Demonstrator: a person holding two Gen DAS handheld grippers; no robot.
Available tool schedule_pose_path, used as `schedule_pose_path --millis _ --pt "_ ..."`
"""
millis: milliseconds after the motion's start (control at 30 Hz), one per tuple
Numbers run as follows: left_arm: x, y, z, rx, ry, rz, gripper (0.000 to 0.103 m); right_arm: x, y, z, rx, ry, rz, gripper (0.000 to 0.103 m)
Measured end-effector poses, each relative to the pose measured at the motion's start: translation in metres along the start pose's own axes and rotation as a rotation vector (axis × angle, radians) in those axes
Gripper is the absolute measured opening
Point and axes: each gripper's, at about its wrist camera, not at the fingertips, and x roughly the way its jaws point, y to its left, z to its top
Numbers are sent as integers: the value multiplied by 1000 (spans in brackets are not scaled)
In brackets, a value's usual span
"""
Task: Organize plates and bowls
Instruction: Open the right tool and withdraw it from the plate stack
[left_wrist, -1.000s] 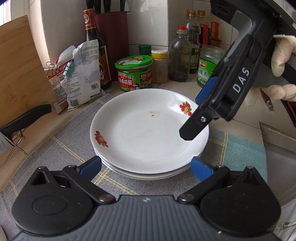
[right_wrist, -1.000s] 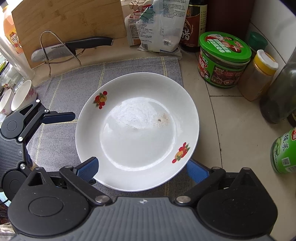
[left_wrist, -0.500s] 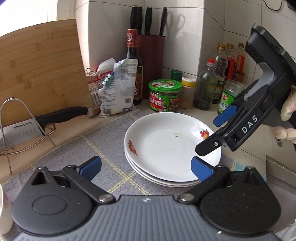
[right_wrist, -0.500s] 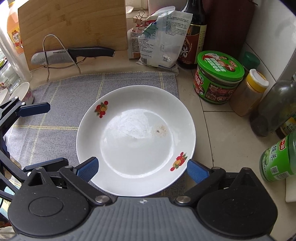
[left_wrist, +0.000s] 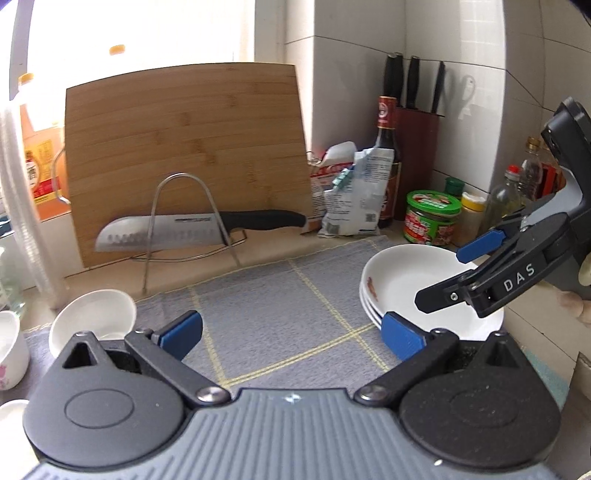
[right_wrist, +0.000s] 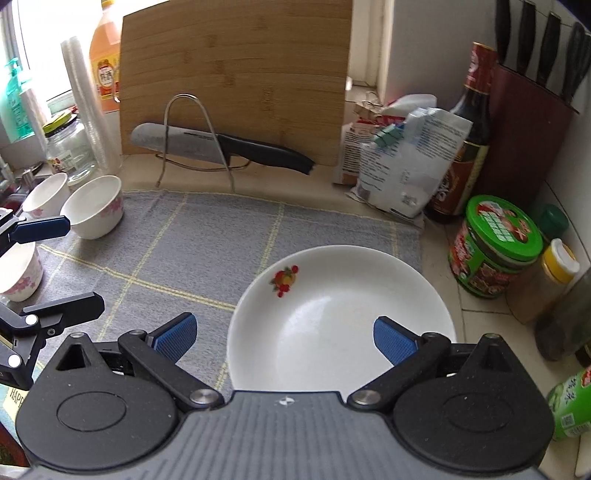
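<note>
Plates (right_wrist: 340, 314) sit stacked on the grey mat's (right_wrist: 221, 240) end nearest the green-lidded jar (right_wrist: 495, 247); bowls (right_wrist: 94, 210) cluster at the mat's opposite end. Left claw (left_wrist: 291, 332), released and empty, is nearer the bowls. Right claw (right_wrist: 284, 338), also released, hovers over the plates.

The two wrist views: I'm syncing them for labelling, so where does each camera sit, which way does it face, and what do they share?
Left wrist view: behind the open left tongs, facing the cutting board across the grey mat; the right tongs reach in.
Right wrist view: behind the open right tongs, looking down over the stacked plates; the left tongs show at the left edge.
Shared: board, knife, mat, plates, bowls, green-lidded jar.
</note>
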Motion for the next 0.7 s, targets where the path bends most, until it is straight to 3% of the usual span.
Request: schedule_pose_path --millis 233,367,700 --pt "-36 30 -25 -55 5 102 102 17 49 6 -69 -11 93 103" --pt "-56 53 -42 -71 9 116 102 28 83 11 -87 2 124 103" --pt "-101 126 -83 -44 60 176 102 45 182 18 -129 18 128 103"
